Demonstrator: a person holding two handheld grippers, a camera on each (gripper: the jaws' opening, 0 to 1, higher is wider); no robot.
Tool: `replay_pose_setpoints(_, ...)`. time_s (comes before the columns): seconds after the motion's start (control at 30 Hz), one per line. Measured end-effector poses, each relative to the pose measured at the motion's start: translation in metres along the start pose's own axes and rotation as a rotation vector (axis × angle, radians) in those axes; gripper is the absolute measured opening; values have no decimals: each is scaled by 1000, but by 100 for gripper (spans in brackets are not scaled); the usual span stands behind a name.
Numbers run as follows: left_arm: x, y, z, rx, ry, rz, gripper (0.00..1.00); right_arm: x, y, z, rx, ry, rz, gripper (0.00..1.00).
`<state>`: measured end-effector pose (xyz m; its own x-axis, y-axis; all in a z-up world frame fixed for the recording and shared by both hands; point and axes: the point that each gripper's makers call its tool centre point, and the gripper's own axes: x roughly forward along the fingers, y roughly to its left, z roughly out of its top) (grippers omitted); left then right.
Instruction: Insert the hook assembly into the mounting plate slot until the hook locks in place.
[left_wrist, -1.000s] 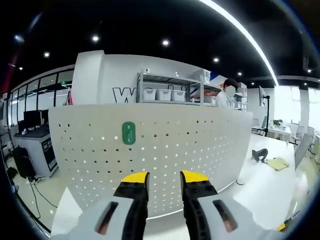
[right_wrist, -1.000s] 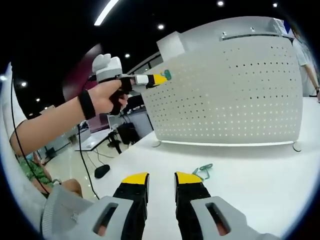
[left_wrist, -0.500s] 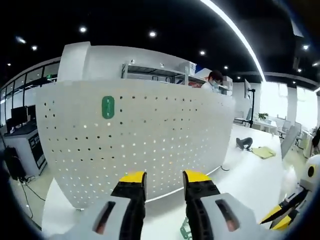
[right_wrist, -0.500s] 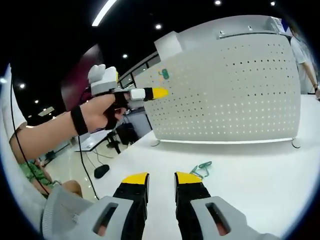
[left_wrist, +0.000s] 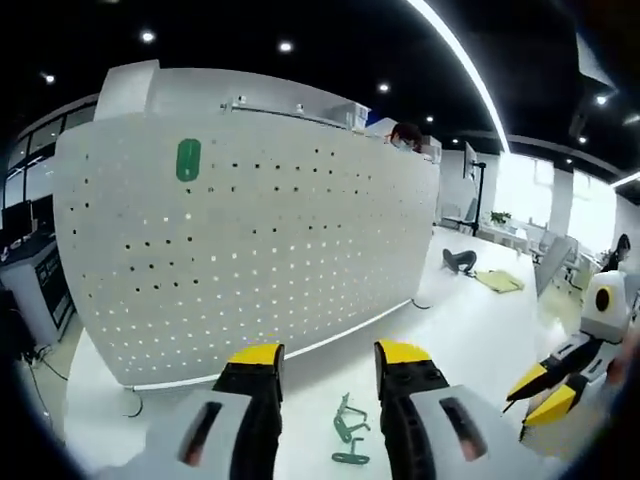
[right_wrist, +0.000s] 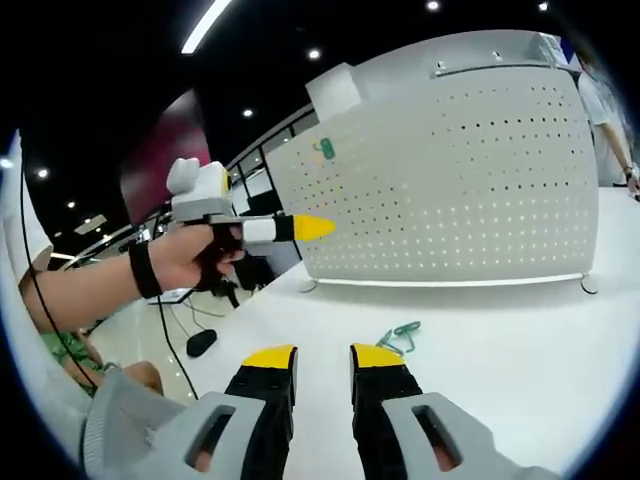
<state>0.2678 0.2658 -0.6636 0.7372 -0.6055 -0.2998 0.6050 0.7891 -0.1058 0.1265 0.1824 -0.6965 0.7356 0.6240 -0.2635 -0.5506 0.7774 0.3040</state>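
The step in hand is the approach to pick up: nothing is gripped yet. The green hook assembly (left_wrist: 347, 440) lies flat on the white bench (left_wrist: 470, 340), out in front of the lower edge of the upright perforated board (left_wrist: 250, 240), near the middle of the bench. In the left gripper view it sits just ahead of the left gripper (left_wrist: 330, 360), between its yellow-tipped fingers, which stand apart and empty. In the right gripper view the same hook (right_wrist: 400, 335) lies a little beyond the right gripper (right_wrist: 322, 358), whose fingers are also parted with nothing between them.

The green mounting plate (left_wrist: 188, 160) is fixed high on the board, near its upper edge at the far side from the hook, well apart from it.

Judging from this, the next move calls for lowering one gripper over the hook, closing on it squarely, then carrying it up to the plate and lining it with the slot, which is too small here to make out.
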Motion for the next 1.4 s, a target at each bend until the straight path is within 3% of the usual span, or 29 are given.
replay_pose_setpoints(0.27, 0, -15, -28, 14, 49, -79, 46, -3, -2, -1, 4, 1, -12, 20)
replay_pose_setpoints(0.6, 0, -25, -67, 43, 143, -130, 51, -6, -5, -5, 16, 4, -30, 20)
replay_pose_setpoints(1.07, 1, -33, -112, 76, 254, -156, 54, -8, -9, -8, 22, 11, -43, 20)
replay_pose_setpoints(1.4, 4, -36, -131, 105, 291, -175, 55, -8, -11, -10, 28, 15, -48, 21)
